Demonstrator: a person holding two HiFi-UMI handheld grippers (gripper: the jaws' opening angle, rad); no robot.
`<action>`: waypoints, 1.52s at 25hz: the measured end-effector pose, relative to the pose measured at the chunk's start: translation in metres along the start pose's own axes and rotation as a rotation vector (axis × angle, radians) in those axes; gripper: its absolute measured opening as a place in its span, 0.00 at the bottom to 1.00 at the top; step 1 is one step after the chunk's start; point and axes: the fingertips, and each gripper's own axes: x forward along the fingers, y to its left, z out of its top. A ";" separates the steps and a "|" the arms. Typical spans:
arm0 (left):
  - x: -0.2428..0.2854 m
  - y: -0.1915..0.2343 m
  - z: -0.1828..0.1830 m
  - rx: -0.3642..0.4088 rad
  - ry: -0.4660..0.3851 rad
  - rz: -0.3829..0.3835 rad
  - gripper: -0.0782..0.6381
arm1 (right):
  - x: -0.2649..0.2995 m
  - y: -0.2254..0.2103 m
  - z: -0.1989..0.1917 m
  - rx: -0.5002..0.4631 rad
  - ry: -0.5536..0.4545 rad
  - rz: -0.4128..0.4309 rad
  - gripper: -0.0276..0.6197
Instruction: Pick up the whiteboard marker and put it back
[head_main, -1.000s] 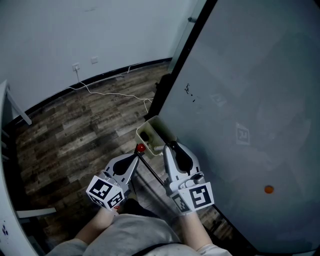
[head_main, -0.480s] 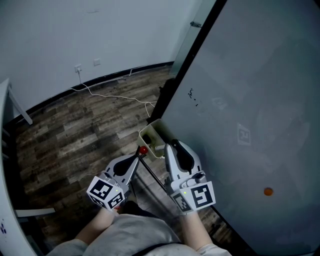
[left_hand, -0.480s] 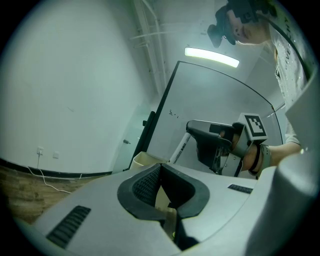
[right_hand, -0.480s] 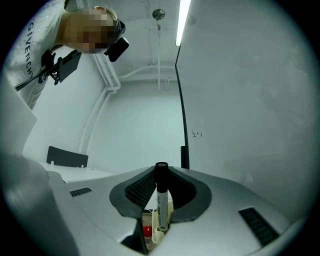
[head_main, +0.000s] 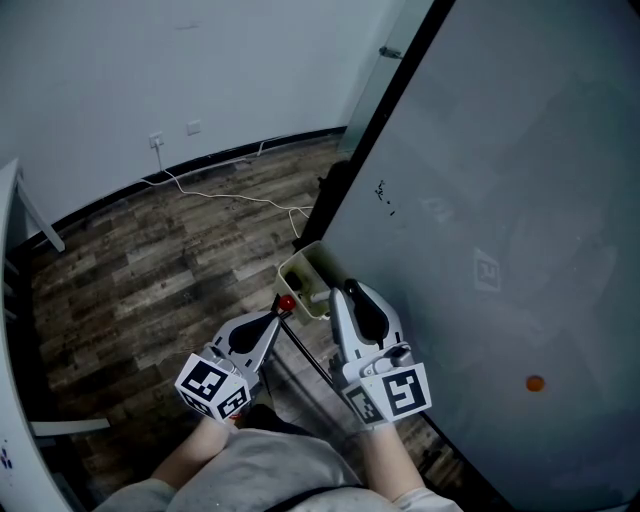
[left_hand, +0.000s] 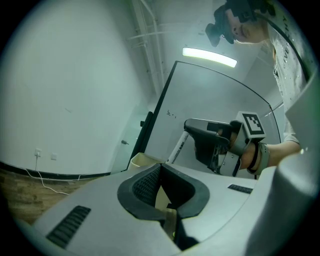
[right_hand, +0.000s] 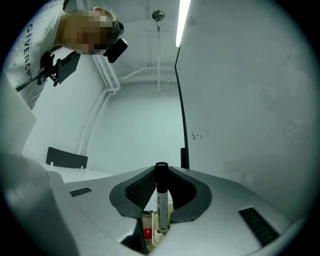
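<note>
- The whiteboard marker (right_hand: 161, 202), a white barrel with its black cap upward, stands upright at the lower centre of the right gripper view
- The right gripper (right_hand: 161, 175) has its 2 jaws clamped on the marker
- The left gripper (head_main: 276, 314) has its jaws closed together with nothing between them
- In the head view both grippers sit side by side at lower centre, tips toward a beige open box (head_main: 300, 262)
- A small red round object (head_main: 286, 301) sits just at the left gripper's tip; contact cannot be told
- The whiteboard (head_main: 500, 180) fills the right side and carries 1 orange dot (head_main: 536, 382) at lower right
- The wood-plank floor (head_main: 150, 270) lies at left, and a white cable (head_main: 225, 190) crosses it
</note>
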 end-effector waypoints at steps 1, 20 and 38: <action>0.000 0.000 0.000 0.001 0.000 -0.001 0.13 | 0.000 0.000 0.000 0.000 0.000 0.000 0.17; 0.005 -0.004 -0.007 -0.001 0.013 -0.014 0.13 | -0.001 -0.006 -0.005 0.012 0.008 0.003 0.17; 0.002 0.027 -0.020 -0.044 0.046 0.057 0.13 | 0.028 -0.009 -0.051 0.072 0.088 0.039 0.17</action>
